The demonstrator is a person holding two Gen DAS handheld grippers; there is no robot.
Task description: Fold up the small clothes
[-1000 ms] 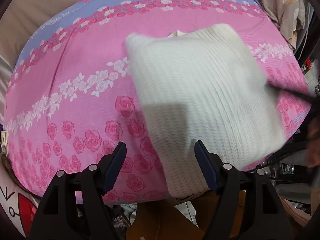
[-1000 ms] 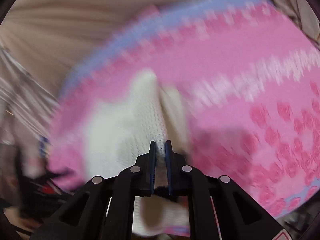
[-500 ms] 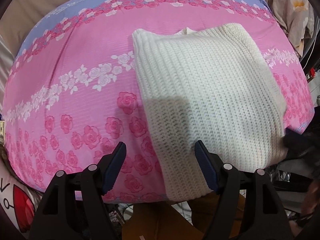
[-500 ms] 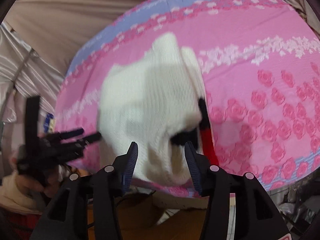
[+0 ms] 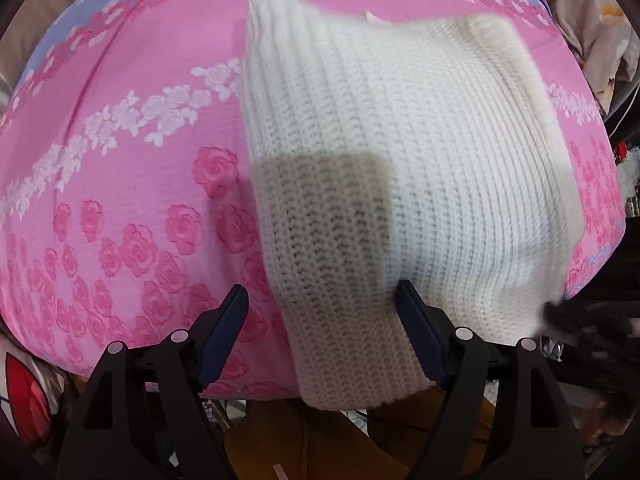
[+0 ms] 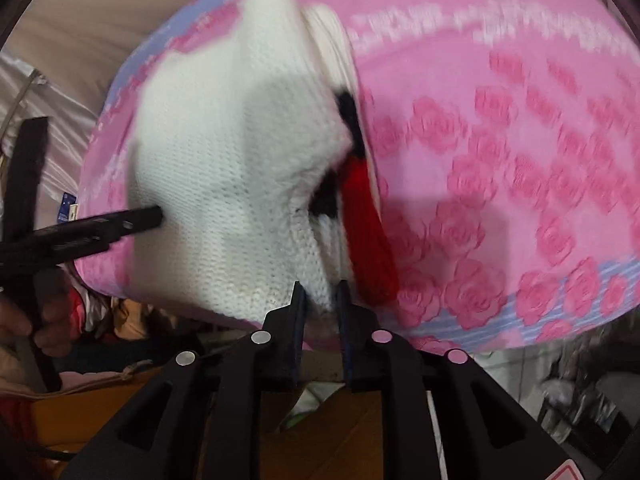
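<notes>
White knit sweater [image 5: 400,184] lies folded on the pink rose sheet [image 5: 120,184], long axis 12-to-6. Left gripper [image 5: 322,336] jaws opening wide, straddling its near-left edge. Right gripper [image 6: 322,300] nearer, closing on the near corner at 12.

Right claw [image 5: 576,320] – a dark blur, sweater's [image 5: 400,200] underside hidden, far edge soft

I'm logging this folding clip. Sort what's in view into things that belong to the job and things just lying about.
Belongs to the job:
- white knit sweater, with a red and black part showing at its edge
- left hand-held gripper, jaws opening over the sweater's edge
- right hand-held gripper, jaws closing on the sweater's corner
- pink rose-print sheet it lies on

Lying about:
- beige floral cloth
</notes>
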